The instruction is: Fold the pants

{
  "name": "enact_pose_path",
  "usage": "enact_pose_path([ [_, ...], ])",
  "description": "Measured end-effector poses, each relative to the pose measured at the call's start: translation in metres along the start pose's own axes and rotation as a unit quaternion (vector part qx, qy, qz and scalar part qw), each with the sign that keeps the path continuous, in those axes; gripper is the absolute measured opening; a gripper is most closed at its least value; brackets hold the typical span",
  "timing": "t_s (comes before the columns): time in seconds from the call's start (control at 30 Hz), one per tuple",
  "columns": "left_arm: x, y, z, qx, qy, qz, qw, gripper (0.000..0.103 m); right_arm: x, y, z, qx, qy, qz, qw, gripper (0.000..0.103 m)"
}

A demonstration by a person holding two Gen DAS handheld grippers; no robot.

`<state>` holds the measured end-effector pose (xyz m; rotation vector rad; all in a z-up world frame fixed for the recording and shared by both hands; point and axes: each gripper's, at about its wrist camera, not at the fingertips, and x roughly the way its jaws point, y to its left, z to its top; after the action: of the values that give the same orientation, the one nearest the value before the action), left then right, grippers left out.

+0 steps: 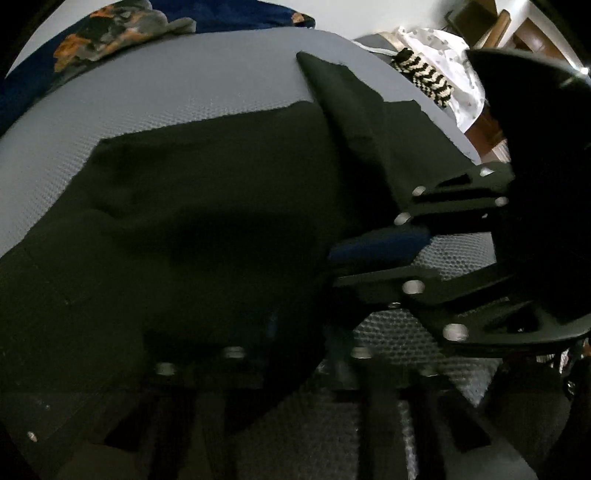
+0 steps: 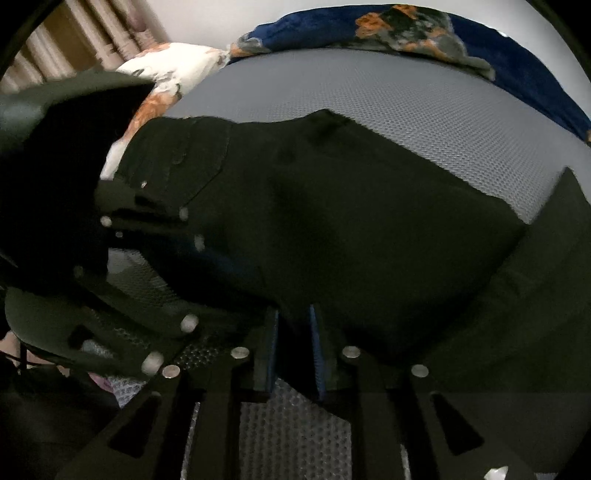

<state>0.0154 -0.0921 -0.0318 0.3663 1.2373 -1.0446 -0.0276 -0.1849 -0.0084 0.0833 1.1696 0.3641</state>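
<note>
Black pants (image 1: 207,206) lie spread on a grey textured mat (image 1: 166,85), with one leg end (image 1: 332,88) folded up toward the far right. In the right wrist view the pants (image 2: 351,229) show the waistband and pocket at the left. My left gripper (image 1: 295,347) is low at the near edge of the cloth, its fingers dark and blurred, so I cannot tell its state. My right gripper (image 2: 293,350) has its blue-padded fingers (image 2: 271,347) close together on the near hem of the pants. The right gripper also shows in the left wrist view (image 1: 373,254), fingers pinching the cloth edge.
A dark blue floral blanket (image 2: 406,26) lies along the far edge of the mat. A white and orange pillow (image 2: 170,66) is at the far left. A white cloth and a black-and-cream striped item (image 1: 424,77) lie off the mat's right side.
</note>
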Motion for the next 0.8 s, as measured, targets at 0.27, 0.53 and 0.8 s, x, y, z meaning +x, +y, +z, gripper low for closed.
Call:
enact_pose_path([
  [0.27, 0.006, 0.000, 0.000, -0.020, -0.002, -0.012, 0.9997, 0.013, -0.053, -0.076, -0.003, 0.092, -0.061, -0.029, 0.994, 0.028],
  [0.53, 0.010, 0.005, 0.003, -0.051, 0.002, -0.030, 0.9982, 0.013, -0.068, -0.242, 0.008, 0.316, -0.117, -0.045, 0.940, 0.029],
  [0.8, 0.016, 0.007, -0.001, -0.084, 0.011, -0.039, 0.9957, 0.013, -0.042, -0.319, 0.015, 0.439, -0.161, 0.024, 0.884, 0.027],
])
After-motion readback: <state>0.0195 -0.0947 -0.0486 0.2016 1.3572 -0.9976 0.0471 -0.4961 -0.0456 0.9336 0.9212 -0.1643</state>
